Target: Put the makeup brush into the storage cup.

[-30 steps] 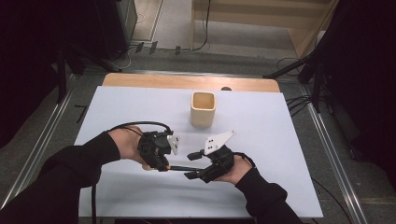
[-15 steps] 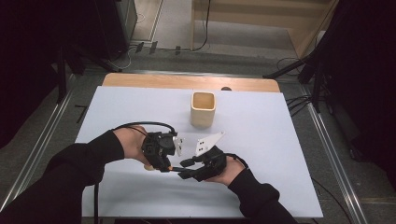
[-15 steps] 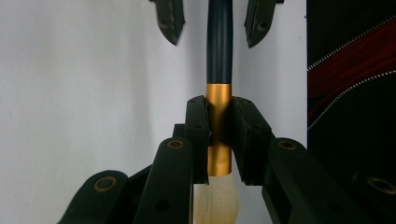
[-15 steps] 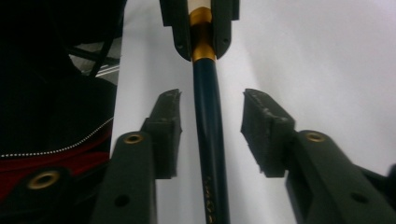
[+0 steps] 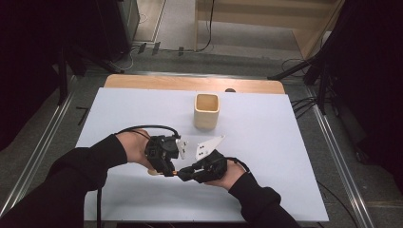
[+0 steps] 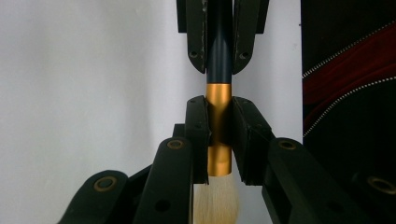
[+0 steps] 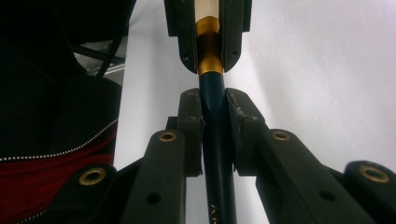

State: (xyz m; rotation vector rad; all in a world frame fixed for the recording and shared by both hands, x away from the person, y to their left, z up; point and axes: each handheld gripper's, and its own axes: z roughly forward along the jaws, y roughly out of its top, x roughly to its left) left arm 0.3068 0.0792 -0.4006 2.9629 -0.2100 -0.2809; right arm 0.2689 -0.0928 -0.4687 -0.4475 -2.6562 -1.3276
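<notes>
A brush with a dark blue handle [image 6: 219, 70], gold ferrule [image 6: 219, 95] and white bristles [image 6: 217, 200] is held level between both hands, just above the white table [image 5: 266, 142]. My left gripper [image 6: 219, 135] is shut on the gold ferrule. My right gripper [image 7: 214, 135] has just been closing and now stands shut on the blue handle [image 7: 212, 93], right behind the left jaws. In the high view the left gripper [image 5: 167, 170] and right gripper [image 5: 186, 174] meet tip to tip near the front of the table, and the bristles [image 5: 153, 173] poke out to the left.
A light wooden square cup [image 5: 206, 111] stands upright at the middle back of the table. A strip of wooden tabletop [image 5: 190, 83] runs along the far edge. Metal rails [image 5: 332, 142] flank the table. Black cables trail from both grippers.
My right gripper has shifted left toward the left one and its jaws have closed on the brush handle. The left gripper has kept its hold and its place.
</notes>
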